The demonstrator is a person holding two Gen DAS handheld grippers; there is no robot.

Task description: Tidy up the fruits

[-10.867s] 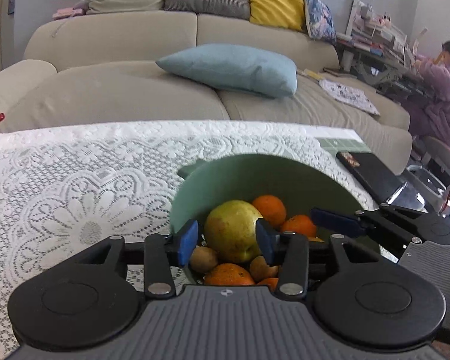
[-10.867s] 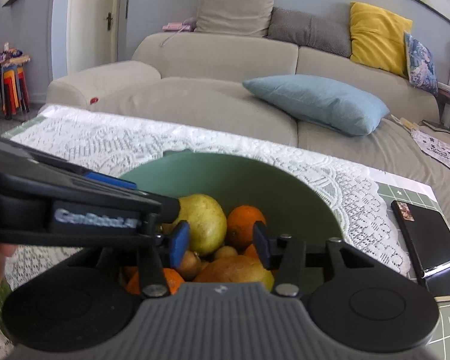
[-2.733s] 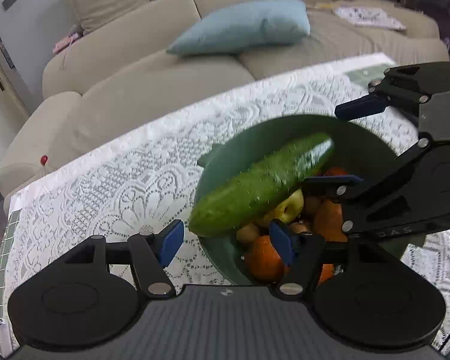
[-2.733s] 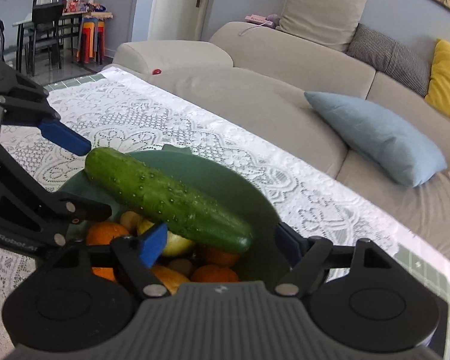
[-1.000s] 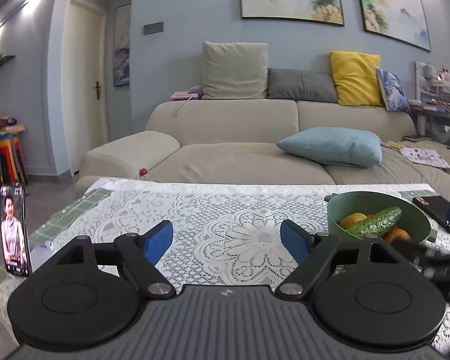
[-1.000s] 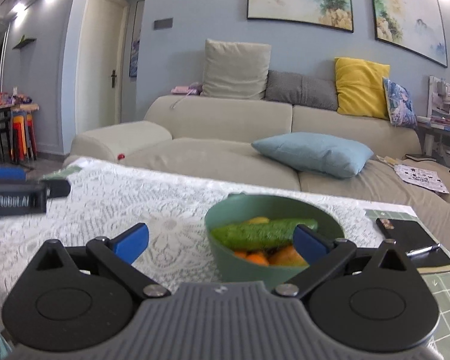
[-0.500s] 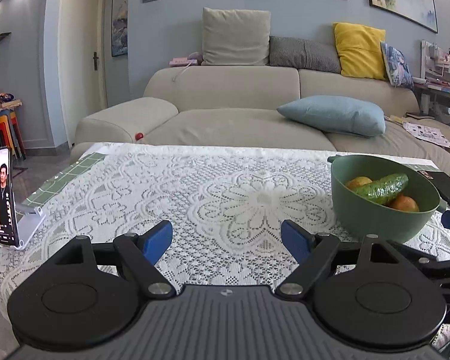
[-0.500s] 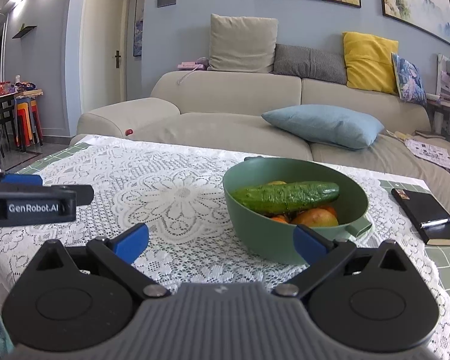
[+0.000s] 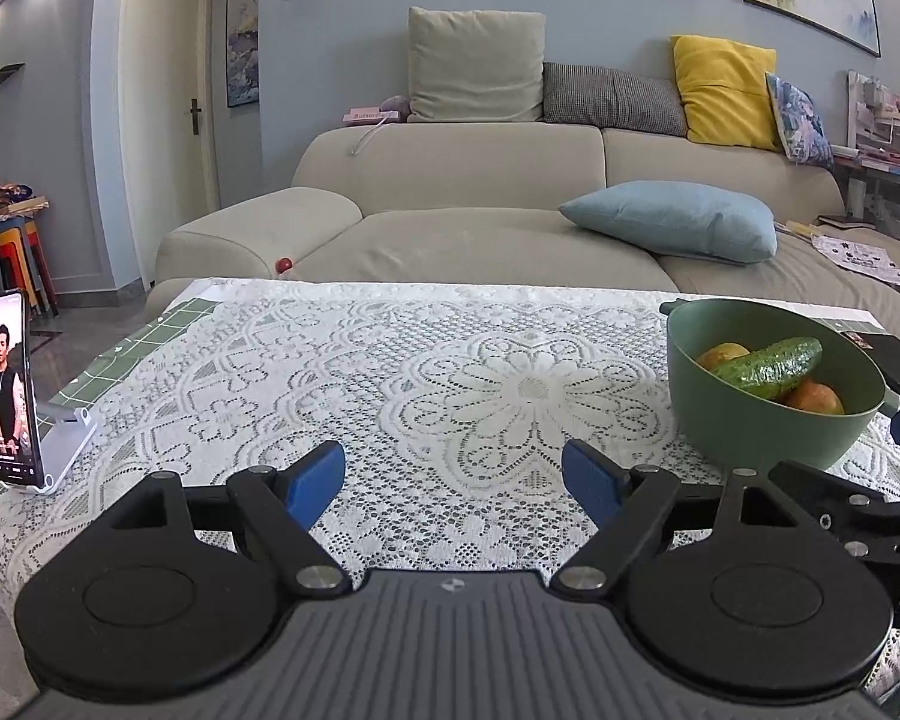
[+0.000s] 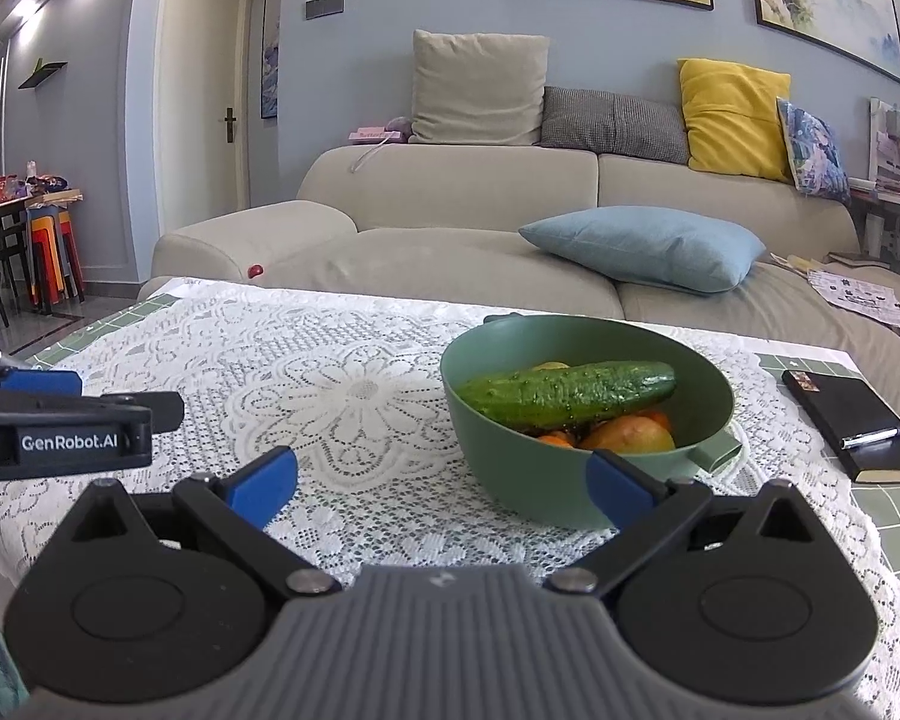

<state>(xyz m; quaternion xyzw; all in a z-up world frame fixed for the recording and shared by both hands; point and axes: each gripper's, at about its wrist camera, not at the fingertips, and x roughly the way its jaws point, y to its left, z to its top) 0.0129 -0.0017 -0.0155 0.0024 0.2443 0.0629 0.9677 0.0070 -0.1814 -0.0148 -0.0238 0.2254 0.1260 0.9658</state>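
- green bowl (image 10: 510, 468) sits on the lace-covered tabletop (image 10: 342, 396), cucumber (image 10: 564, 393) lying across oranges and other fruit
- right tool (image 10: 441, 480) is spread wide, nothing in it
- left tool (image 10: 60, 414) pokes in at left
- black notebook (image 10: 858, 426) with pen at right

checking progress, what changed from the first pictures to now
A cucumber now lies across the fruit in the green bowl. Both grippers, left and right, have pulled back from the bowl and are open and empty. Bowl, lace cloth and notebook stayed put.
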